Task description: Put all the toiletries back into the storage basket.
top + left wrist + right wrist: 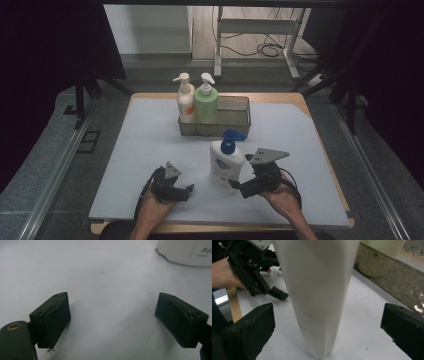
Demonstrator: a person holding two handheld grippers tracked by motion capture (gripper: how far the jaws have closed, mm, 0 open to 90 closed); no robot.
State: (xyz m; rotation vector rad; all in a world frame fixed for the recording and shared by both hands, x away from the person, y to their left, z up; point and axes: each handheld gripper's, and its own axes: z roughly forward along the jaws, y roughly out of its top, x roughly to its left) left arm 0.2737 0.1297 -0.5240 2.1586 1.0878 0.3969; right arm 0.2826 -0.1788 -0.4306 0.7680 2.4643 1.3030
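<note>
The white pump bottle with the blue head point(226, 164) stands upright on the pale mat point(150, 150), just in front of the mesh basket point(235, 112) that already holds an orange-labelled bottle point(185, 102) and a green one point(205, 104). The right gripper point(235, 186) sits low beside the bottle's base with its jaws spread wide on either side of the body and not yet touching it, as the right gripper view makes plain. The left gripper point(190, 189) rests near the mat's front edge, also with jaws apart and nothing between them (the bottle's rim just peeks in at the top corner of its view). The step in hand looks like taking hold of the bottle, probably to join the others in the basket. To do it well, close squarely on the flat, wider faces, somewhat above the base so it does not tip, and squeeze gently since the plastic may flex.
</note>
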